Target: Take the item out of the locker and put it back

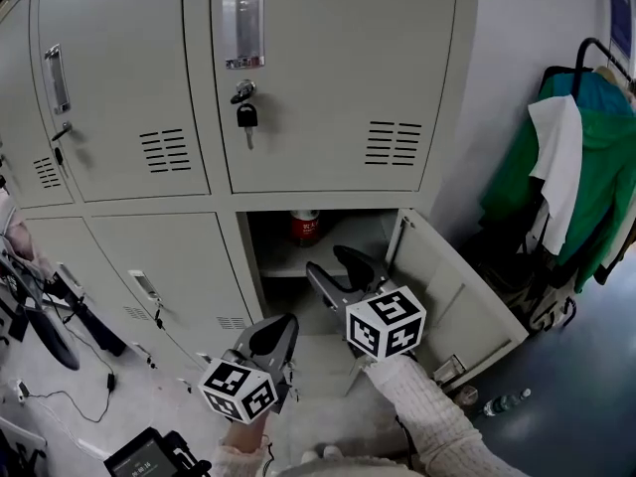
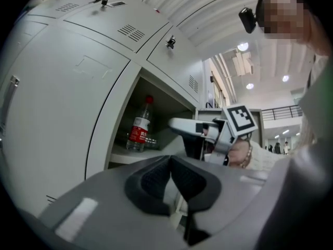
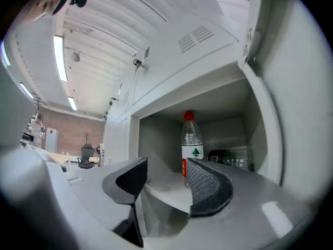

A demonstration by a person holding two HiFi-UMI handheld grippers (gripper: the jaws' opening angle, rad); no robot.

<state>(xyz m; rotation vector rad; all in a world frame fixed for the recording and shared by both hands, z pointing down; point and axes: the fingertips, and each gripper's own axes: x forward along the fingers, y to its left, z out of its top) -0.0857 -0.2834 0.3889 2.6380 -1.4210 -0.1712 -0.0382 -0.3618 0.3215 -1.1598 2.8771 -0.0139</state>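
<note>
Standing upright on the shelf inside the open locker, the bottle is the task's thing. It is clear plastic with a red cap and a red label, and nothing touches it. The right gripper view shows the bottle near the front edge of the locker's shelf. At the back of the locker, to the right of the bottle, there are some dark and clear things, which I cannot make out.

The locker's door is swung wide open to the right side.

The right tool is just in front of the locker's opening and points into it, about level. Its jaws stand apart and there is only air between the pads. In its own view the right tool frames the bottle between the two pads, but the bottle is farther in and is not gripped. A hand in a white knitted sleeve carries this tool.

The left tool is lower, in front of the locker and to the left of its opening. In its own view the left tool has its jaws together, with nothing between them. From there the bottle and the right tool are both seen at the locker.

Directly above the open locker, a closed door has a key hanging in its lock. To the right of the locker, a green jacket hangs on a rack.
</note>
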